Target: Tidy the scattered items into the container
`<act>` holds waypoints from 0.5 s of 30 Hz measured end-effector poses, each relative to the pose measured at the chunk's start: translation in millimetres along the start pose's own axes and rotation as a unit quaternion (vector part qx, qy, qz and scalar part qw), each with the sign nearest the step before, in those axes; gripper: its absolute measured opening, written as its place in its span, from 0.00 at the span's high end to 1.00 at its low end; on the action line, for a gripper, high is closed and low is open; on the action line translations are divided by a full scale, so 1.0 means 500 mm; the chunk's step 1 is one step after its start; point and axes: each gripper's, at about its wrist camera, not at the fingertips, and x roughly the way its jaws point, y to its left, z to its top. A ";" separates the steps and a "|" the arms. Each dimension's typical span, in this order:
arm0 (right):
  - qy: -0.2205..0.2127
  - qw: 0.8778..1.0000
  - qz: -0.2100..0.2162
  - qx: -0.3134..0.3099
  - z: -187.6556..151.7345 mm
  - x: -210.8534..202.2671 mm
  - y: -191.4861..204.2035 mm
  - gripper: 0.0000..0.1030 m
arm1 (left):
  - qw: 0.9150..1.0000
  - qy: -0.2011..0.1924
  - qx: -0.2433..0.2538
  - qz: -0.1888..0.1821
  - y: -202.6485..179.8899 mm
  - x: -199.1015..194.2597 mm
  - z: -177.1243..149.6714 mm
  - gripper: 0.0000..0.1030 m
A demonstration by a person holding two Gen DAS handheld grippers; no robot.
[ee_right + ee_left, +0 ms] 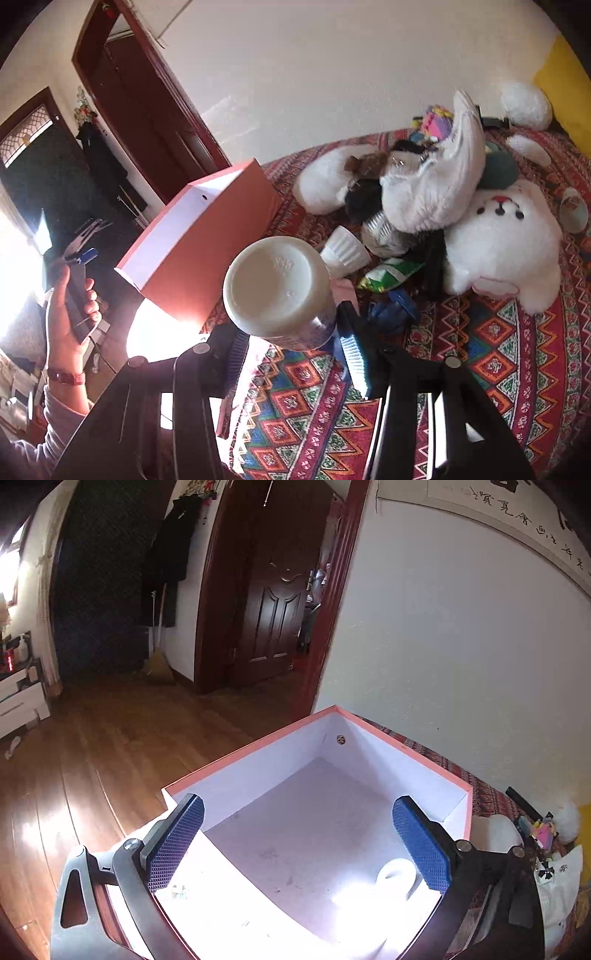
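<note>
**A:** Container (373, 738), orange outside and white inside, sits straight ahead of the left gripper (299, 843), between and beyond its spread jaws. What is in it?

**B:** A white roll (397, 877) lies on the floor of the box, close to the right-hand blue pad (421, 843), and some small pale bits (179, 890) lie near the other pad. The rest of the floor is bare, with sun glare at the near end.

**A:** And the left jaws?

**B:** Released, standing wide, nothing between the pads.

**A:** The right gripper (291, 350)?

**B:** Clenched on a white cup (277, 291), which is tipped so its base faces the camera. The container stands beyond the jaws, up and to the left, on the edge of the patterned cloth (498, 369).

**A:** What lies past the cup?

**B:** A ribbed white cup (345, 253) just beyond the jaws to the right, then a green packet (388, 277), a blue crumpled thing (391, 312), and further out a heap of white plush toys (506, 240).

**A:** The hand?

**B:** Left of the jaws, the person's left hand (68, 314) is raised, wrapped round the other gripper's handle, a red watch strap (66, 377) on the wrist.
</note>
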 end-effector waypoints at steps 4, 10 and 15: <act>-0.047 0.998 0.027 -0.044 0.041 -0.046 0.104 0.56 | 1.000 0.000 0.008 0.015 0.010 0.013 0.001 0.00; -0.116 0.983 0.105 -0.100 0.121 -0.082 0.278 0.56 | 0.999 -0.007 0.004 0.033 0.031 0.017 0.007 0.00; -0.166 0.965 0.134 -0.155 0.178 -0.063 0.412 0.56 | 0.999 -0.009 -0.028 0.037 0.077 0.009 0.021 0.00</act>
